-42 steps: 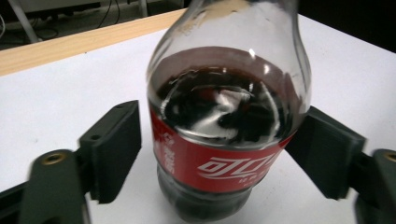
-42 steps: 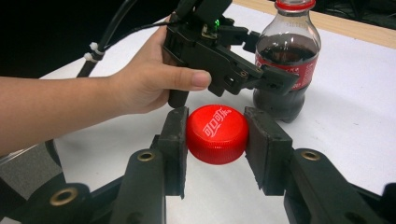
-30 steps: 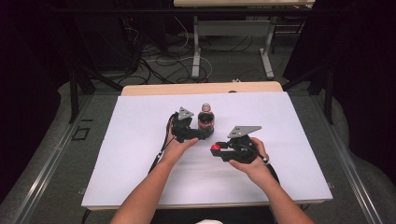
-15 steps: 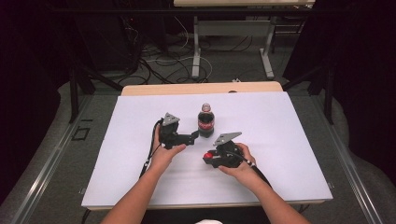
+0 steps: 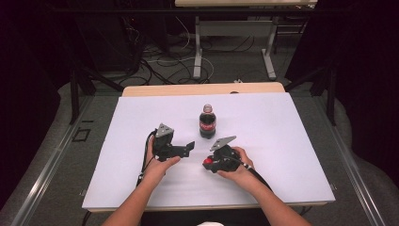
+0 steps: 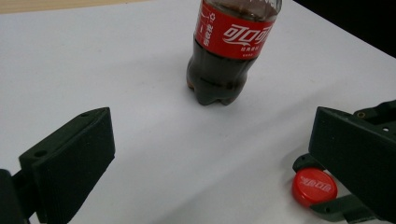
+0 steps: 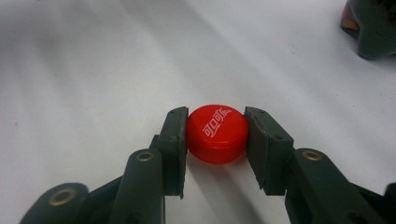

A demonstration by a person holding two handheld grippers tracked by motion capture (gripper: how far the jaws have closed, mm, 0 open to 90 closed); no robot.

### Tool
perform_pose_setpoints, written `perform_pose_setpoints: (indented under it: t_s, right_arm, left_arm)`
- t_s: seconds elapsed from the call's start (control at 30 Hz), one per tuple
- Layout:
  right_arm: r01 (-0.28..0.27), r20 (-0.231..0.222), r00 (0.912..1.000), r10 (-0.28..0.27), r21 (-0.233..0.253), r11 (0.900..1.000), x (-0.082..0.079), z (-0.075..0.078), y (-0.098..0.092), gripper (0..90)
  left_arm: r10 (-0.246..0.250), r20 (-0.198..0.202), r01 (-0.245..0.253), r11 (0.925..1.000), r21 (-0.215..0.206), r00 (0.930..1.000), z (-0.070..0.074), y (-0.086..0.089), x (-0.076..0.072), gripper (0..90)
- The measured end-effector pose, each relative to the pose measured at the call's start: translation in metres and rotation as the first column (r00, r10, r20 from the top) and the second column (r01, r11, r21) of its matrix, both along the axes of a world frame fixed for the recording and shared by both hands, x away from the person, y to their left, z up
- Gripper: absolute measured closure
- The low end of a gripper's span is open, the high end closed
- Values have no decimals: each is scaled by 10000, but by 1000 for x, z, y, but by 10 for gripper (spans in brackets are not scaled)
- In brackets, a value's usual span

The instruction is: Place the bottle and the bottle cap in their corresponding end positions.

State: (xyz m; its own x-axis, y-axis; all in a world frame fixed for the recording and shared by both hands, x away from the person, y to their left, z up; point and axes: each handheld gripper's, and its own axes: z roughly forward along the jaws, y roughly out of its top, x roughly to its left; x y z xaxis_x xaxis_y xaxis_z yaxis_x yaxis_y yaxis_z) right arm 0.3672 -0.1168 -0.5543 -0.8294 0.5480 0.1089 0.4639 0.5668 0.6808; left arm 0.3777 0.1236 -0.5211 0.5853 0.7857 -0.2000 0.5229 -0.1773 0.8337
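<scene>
- Bottle (image 5: 207, 123): dark cola, red label, upright on the desk (image 5: 291, 141), neck open with no cap on it. Stands just ahead of both tools and roughly between them, touching neither. In the left tool view its lower body (image 6: 223, 56) sits beyond the gap of the jaws, well clear of them.
- Cap (image 7: 217, 134): red, white lettering on top, lying flat at desk level. Pinched between the two jaws of the right tool (image 7: 215, 140), one pad pressed to each side. In the high view it shows as a red spot (image 5: 207, 161) at the tip of that tool; in the left tool view it appears at lower right (image 6: 314, 187), beside the left tool's right jaw.
- Right tool (image 5: 209, 162): clenched on the cap, held low over the desk in the person's right hand (image 5: 237, 165), grey plate on top.
- Left tool (image 5: 190, 147): released, jaws spread wide with nothing between them (image 6: 210, 163); held in the left hand (image 5: 157, 162), tip toward the bottle's base.
- Desk: white top, wooden strip along the edge beyond the bottle.
- Floor behind the desk: loose cables (image 5: 160, 61) and metal legs of further furniture.
</scene>
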Motion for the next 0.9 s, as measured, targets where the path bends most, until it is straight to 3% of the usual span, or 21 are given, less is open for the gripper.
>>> perform_pose_setpoints:
  t_s: [0.1,0.2,0.3,0.47,0.53,0.57,0.6,0.67,0.73,0.8,0.9]
  right_arm:
    - [125,197,9997,-126,35,9999,1,1,-2,480]
    - [359,444,9983,-376,367,9987,1,5,-6,418]
    - [667,539,9962,-690,449,9968,0,13,-15,374]
    - [1118,1088,9868,-1200,791,9906,1,26,-35,347]
    - [1496,1383,9766,-1646,1129,9823,0,31,-45,331]
    - [1728,1337,9731,-1877,1157,9781,0,35,-50,330]
    - [1993,1262,9676,-2187,1499,9684,1,37,-57,330]
    - [2517,994,9573,-2713,1742,9520,2,43,-71,310]
    - [3109,752,9413,-3291,1867,9319,3,47,-84,292]
    - [3417,822,9282,-3629,1974,9188,5,49,-97,248]
    - [3966,994,9010,-4223,2055,8947,7,52,-113,172]
  left_arm:
    - [67,-68,-68,9999,-129,10000,0,4,-1,7]
    - [131,-127,-133,9997,-187,9998,1,10,-2,7]
    - [258,-177,-261,9995,-200,9995,3,16,-3,7]
    - [439,-60,-440,9989,-142,9990,7,28,-5,7]
    - [537,-17,-537,9984,-179,9986,8,31,-7,7]
    - [516,-93,-517,9986,-109,9986,9,35,-8,7]
    - [553,-58,-553,9985,-48,9985,10,37,-9,7]
    - [665,14,-665,9978,-71,9978,11,41,-11,7]
    - [669,-27,-669,9978,-24,9978,13,46,-12,7]
    - [702,-60,-701,9975,77,9975,14,51,-15,7]
    - [844,46,-844,9964,114,9964,14,58,-17,7]
